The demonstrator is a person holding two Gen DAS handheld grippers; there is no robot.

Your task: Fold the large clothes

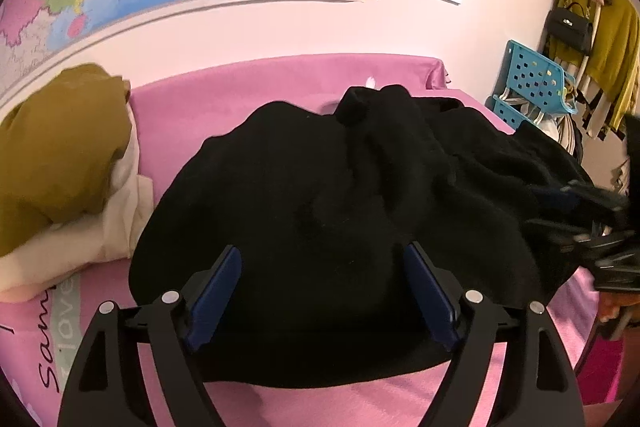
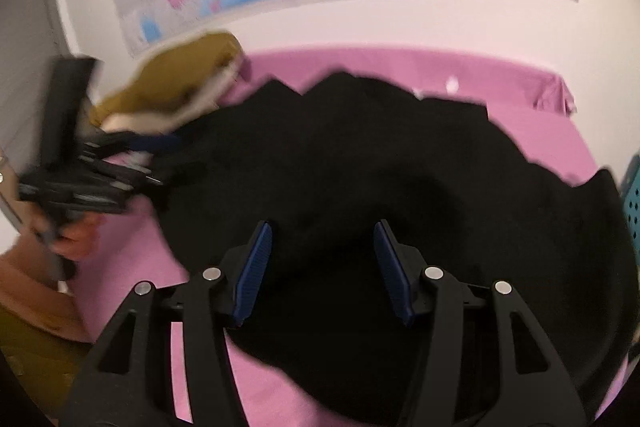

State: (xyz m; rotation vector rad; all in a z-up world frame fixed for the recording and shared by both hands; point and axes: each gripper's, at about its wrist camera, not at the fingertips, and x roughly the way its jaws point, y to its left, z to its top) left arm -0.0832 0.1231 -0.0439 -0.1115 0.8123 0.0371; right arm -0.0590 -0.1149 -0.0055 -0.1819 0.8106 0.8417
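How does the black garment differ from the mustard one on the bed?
The black garment lies spread and rumpled across the middle of the pink sheet; the mustard garment is bunched in a pile at the left edge, against the wall. The black one covers far more of the bed. The mustard one sits on cream fabric; the black rests on the sheet. Neither is neatly folded.

The black garment (image 1: 320, 195) lies loosely bunched on the pink sheet (image 1: 240, 99), unfolded. Its near edge forms a rounded, fairly smooth lobe; the far and right portions are rumpled into thick ridges and folds. To its left lies a mustard and cream pile (image 1: 60, 155).
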